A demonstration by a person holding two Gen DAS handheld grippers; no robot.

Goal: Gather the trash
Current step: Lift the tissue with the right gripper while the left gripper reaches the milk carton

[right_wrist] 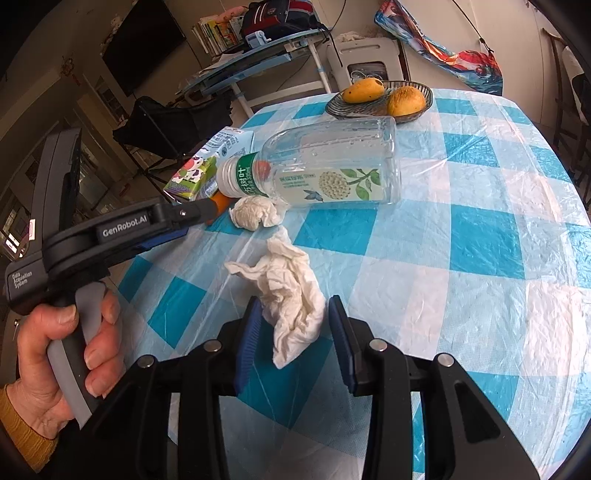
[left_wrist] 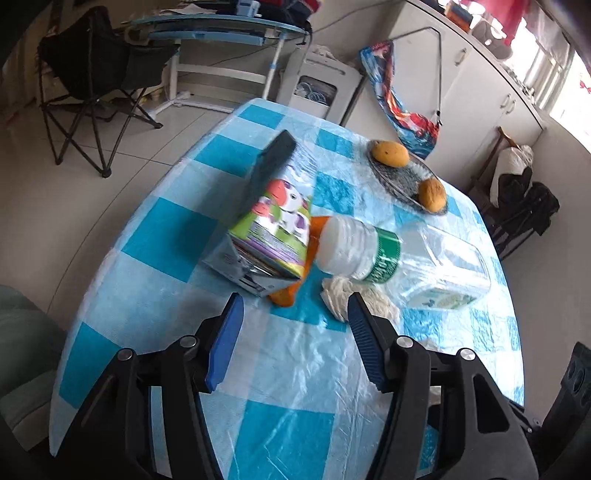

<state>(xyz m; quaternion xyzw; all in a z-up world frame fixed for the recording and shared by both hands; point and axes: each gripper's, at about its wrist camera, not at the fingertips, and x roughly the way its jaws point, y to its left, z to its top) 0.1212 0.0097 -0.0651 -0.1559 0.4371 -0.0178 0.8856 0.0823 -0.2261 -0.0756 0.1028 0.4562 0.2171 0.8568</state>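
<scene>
A milk carton lies on the blue checked table beside an empty clear bottle on its side, an orange peel and a balled tissue. My left gripper is open, just short of the peel and tissue ball. In the right wrist view, a crumpled white tissue lies between the jaws of my open right gripper. The bottle, carton and tissue ball lie beyond, with the left gripper at the left.
A glass dish with two mangoes stands at the table's far side; it also shows in the right wrist view. A folding chair, a desk and cabinets stand beyond the table.
</scene>
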